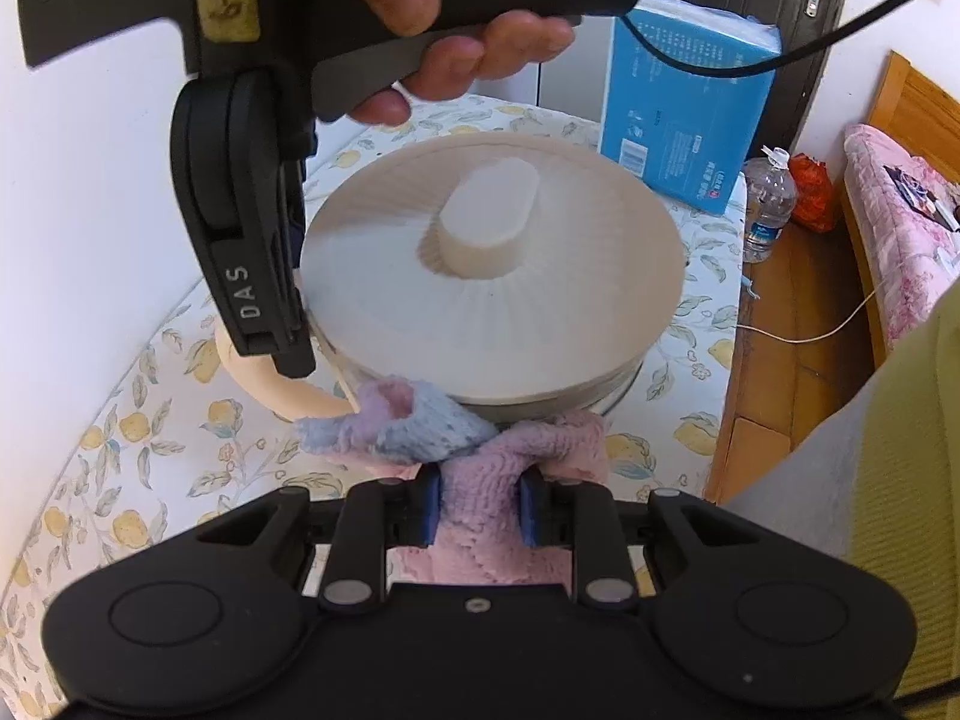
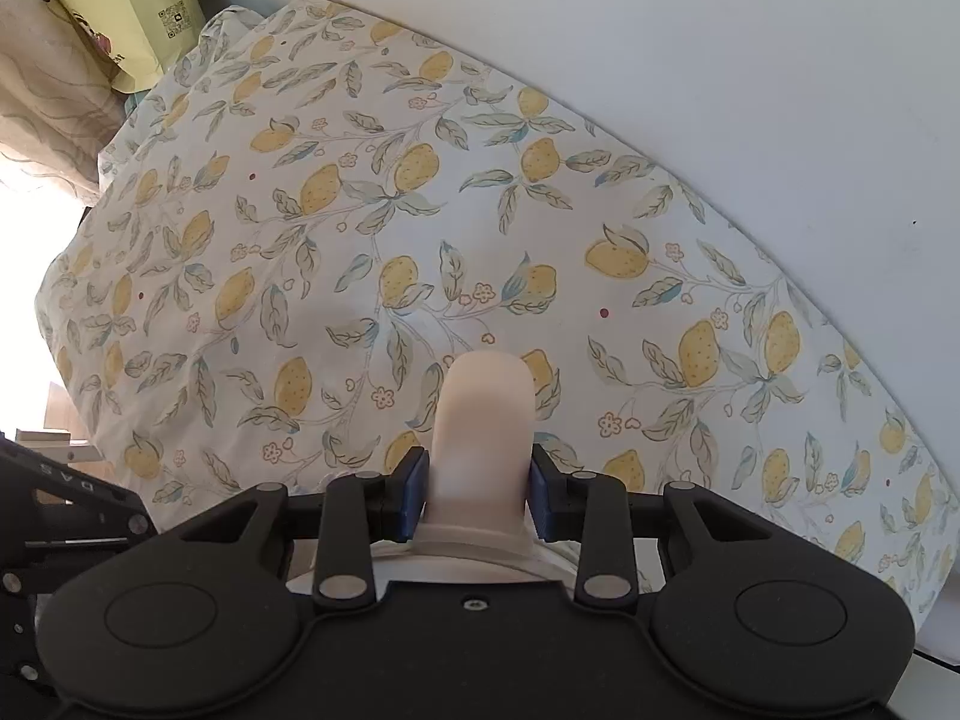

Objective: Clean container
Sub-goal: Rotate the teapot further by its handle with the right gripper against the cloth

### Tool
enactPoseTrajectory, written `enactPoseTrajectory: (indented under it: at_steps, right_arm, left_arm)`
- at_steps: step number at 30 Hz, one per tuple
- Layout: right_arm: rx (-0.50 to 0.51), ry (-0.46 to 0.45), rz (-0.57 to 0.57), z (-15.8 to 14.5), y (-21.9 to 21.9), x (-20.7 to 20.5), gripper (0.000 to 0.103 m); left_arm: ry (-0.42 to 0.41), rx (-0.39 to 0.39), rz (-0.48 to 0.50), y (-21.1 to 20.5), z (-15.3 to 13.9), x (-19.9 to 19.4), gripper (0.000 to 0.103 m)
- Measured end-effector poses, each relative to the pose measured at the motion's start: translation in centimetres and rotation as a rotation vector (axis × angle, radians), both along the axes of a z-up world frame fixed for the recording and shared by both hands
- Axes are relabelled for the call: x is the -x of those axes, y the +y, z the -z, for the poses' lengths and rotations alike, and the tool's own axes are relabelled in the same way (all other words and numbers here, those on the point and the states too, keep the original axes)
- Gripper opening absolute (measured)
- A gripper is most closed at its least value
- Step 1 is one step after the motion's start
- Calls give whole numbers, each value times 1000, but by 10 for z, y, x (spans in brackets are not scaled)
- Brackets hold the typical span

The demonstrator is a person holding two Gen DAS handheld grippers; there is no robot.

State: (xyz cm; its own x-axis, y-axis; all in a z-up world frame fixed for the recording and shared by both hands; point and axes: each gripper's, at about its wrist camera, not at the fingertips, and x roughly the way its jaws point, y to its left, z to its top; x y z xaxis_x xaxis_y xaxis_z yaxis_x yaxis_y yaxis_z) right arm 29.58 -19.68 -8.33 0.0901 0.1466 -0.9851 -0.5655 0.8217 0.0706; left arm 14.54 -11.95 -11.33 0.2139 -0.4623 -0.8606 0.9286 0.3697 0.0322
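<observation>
Pink fluffy cloth [image 1: 480, 510] is what my left claw [image 1: 480, 507] has pinched between its blue pads [image 1: 431, 507]; a blue-grey corner of it flops out just ahead and to the left, pressed up against the lower edge of the container [image 1: 600, 399]; right in front of that claw sits the cream lid [image 1: 540, 312], tilted toward me, with its oval knob [image 1: 486, 213] sticking up in the middle. My right claw [image 2: 480, 495] is clamped on the container's cream handle [image 2: 483, 420], pads [image 2: 414, 495] tight on both sides; from the left claw's view that claw [image 1: 273, 324] comes down on the far left side of the lid, with my hand [image 1: 432, 30] wrapped round its grip above. Everything rests on the lemon-print tablecloth [image 2: 360, 210]; beyond the lid, off to the right, there's a blue pack [image 1: 678, 102] and a water bottle [image 1: 768, 204]; past the right claw's handle, far up-left, a yellow-green bag [image 2: 132, 12].
</observation>
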Motion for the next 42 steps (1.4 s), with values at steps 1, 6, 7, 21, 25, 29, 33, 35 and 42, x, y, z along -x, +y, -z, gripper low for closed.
enactPoseTrajectory:
  at_steps: [1, 6, 7, 21, 25, 29, 33, 35, 42]
  right_arm:
    - [0, -1, 3, 0, 0, 1, 39]
    - [7, 9, -24, 0, 4, 6, 39]
    - [13, 5, -30, 0, 5, 7, 39]
    - [3, -62, 78, -36, -11, 17, 52]
    - [-47, -119, 140, -62, -28, 28, 52]
    - [-90, -157, 214, -80, -53, 48, 52]
    - [-104, -224, 286, -92, -80, 78, 52]
    - [-123, -254, 338, -97, -95, 94, 52]
    - [-215, -290, 477, -87, -129, 130, 52]
  left_arm:
    - [2, -5, -5, 0, 3, -1, 24]
    - [2, -46, -19, -3, 21, -5, 24]
    - [-4, -60, -19, -4, 27, -5, 23]
    - [8, -162, 12, -19, 86, -8, 23]
    - [25, -158, 1, -18, 93, -10, 23]
    - [36, -153, -11, -16, 93, -13, 24]
    - [18, -160, -17, -14, 86, -11, 24]
    - [4, -157, -24, -12, 77, -10, 24]
    - [-53, -105, -82, 4, 30, -11, 24]
